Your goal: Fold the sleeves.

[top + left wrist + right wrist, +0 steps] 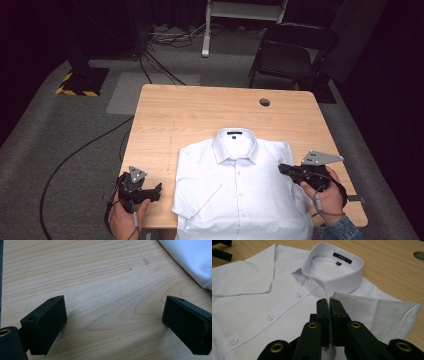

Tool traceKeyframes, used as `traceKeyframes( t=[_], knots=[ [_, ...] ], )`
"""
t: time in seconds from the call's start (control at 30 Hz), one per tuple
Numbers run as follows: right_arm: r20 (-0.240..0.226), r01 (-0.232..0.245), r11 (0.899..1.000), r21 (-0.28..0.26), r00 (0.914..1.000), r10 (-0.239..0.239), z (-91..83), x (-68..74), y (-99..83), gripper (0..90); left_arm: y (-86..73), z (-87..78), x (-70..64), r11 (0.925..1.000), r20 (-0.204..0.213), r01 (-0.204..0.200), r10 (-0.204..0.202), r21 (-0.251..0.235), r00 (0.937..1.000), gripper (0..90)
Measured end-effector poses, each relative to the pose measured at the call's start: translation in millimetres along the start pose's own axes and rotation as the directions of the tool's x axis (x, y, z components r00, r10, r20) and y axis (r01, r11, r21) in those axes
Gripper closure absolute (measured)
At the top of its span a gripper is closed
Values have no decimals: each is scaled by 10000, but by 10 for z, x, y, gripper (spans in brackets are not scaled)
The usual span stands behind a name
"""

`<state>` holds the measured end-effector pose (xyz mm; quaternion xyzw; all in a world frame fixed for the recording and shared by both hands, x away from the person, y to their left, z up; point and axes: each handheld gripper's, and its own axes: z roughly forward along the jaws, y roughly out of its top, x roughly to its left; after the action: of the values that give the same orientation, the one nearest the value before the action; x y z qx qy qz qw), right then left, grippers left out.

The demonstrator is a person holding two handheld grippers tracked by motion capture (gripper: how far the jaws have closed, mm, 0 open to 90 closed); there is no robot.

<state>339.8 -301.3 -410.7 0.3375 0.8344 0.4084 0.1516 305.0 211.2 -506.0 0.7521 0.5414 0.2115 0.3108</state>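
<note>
A white short-sleeved shirt (pixel 240 185) lies buttoned and face up on the wooden table (pixel 190 110), collar toward the far side. The sleeve on the left (pixel 197 185) is folded inward over the front. My right gripper (pixel 281 168) sits at the shirt's right shoulder. In the right gripper view it (pixel 329 301) is shut on a raised fold of the other sleeve (pixel 382 312), just below the collar (pixel 332 267). My left gripper (pixel 157 191) rests left of the shirt. Its jaws (pixel 115 322) stand wide open over bare wood, the shirt's edge (pixel 192 257) beyond them.
A round cable hole (pixel 264 102) sits near the table's far right edge. A black chair (pixel 292 50) stands behind the table, and cables (pixel 155 65) run over the grey floor. Bare wood lies between the shirt and the far edge.
</note>
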Motion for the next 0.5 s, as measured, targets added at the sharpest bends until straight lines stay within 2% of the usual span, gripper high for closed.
traceKeyframes(
  t=[0.17,0.2,0.23,0.27,0.37,0.4,0.5],
  knots=[
    [-142,-39,9999,163,9999,41,91,10,-10,844,0,0,0,10000,0,2,-2,-2,10000,58],
    [-276,-49,9998,187,9996,54,110,4,-11,783,0,0,0,10000,1,0,0,-1,10000,58],
    [-594,-139,9996,241,9981,153,135,-7,-8,665,0,0,0,10000,1,1,-1,-2,10000,59],
    [-897,-323,9994,139,9954,334,149,-20,-6,590,0,0,0,10000,1,1,-1,0,10000,58],
    [-1384,-692,9970,-336,9883,639,124,-53,2,401,0,0,0,10000,4,-1,1,1,10000,58],
    [-1494,-864,9949,-525,9857,778,104,-69,5,384,1,1,0,10000,19,-14,14,12,10000,56],
    [-1328,-950,9925,-768,9876,842,36,-119,9,344,1,1,-1,10000,13,-11,11,14,10000,53]
  ],
)
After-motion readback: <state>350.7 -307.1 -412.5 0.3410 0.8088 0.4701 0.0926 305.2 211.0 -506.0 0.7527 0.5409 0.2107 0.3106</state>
